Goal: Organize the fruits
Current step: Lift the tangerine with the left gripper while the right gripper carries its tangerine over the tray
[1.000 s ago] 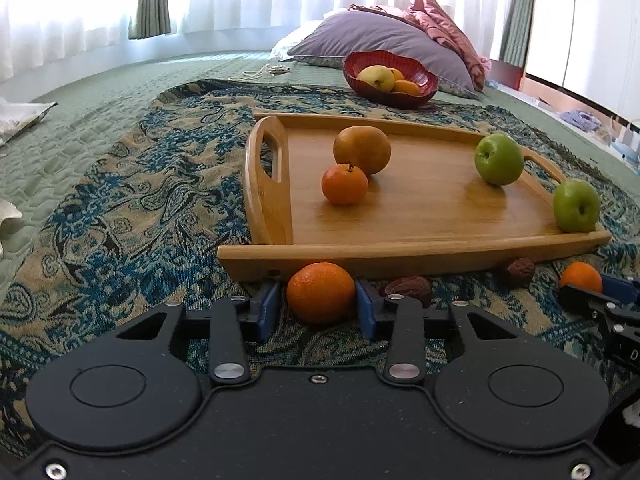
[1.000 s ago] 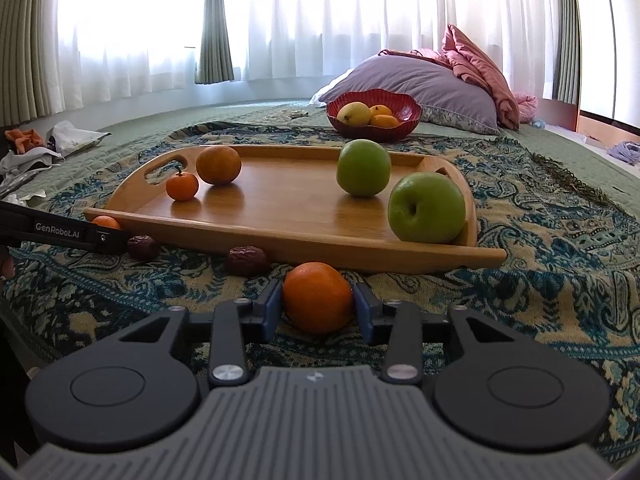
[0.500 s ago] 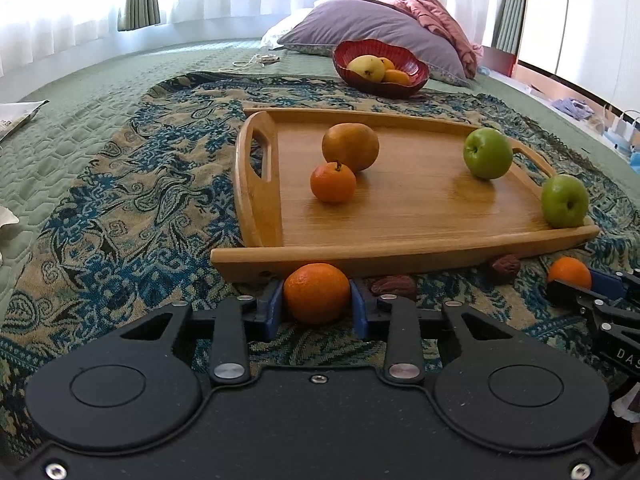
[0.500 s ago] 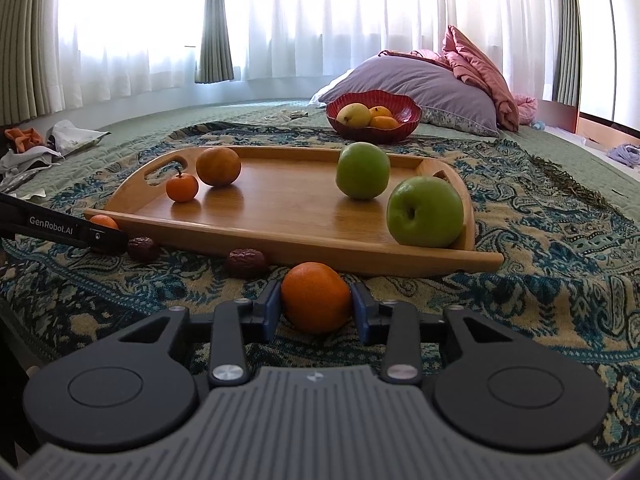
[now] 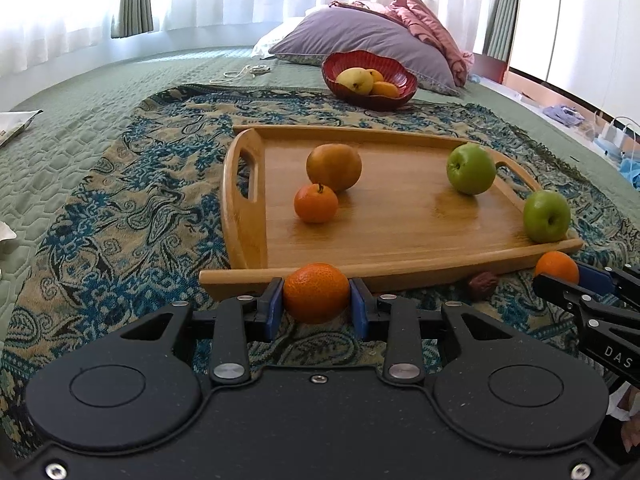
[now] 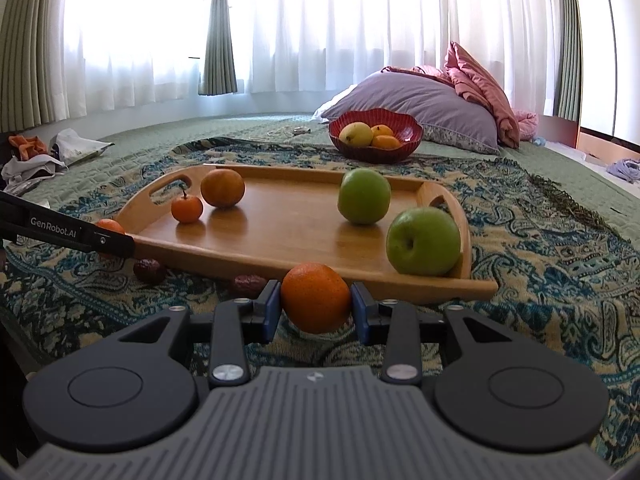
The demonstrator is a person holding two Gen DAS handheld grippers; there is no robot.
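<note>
My left gripper (image 5: 316, 294) is shut on an orange mandarin (image 5: 316, 300), blue pads pressing both sides, just in front of the wooden tray (image 5: 244, 200). My right gripper (image 6: 316, 298) is likewise shut on a second mandarin (image 6: 316, 304) at the tray's front edge (image 6: 440, 280). Each gripper shows in the other's view: the right gripper (image 5: 576, 276) at the far right, the left gripper (image 6: 112, 236) at the far left. The tray holds a large orange (image 5: 334, 166), a small mandarin (image 5: 316, 208) and two green apples (image 5: 471, 168) (image 5: 547, 216).
A red bowl (image 5: 404, 80) with yellow and orange fruit sits beyond the tray, before a purple pillow (image 5: 360, 40). Dark dried dates (image 6: 149, 270) (image 6: 250, 284) lie on the patterned cloth (image 5: 132, 208) by the tray's front. Clutter (image 6: 60, 148) lies at the bed's left.
Both pairs of jaws have narrowed until the pads touch their mandarins. Both views have tilted slightly; the hands have hardly shifted. The fruit on the tray has not moved.
</note>
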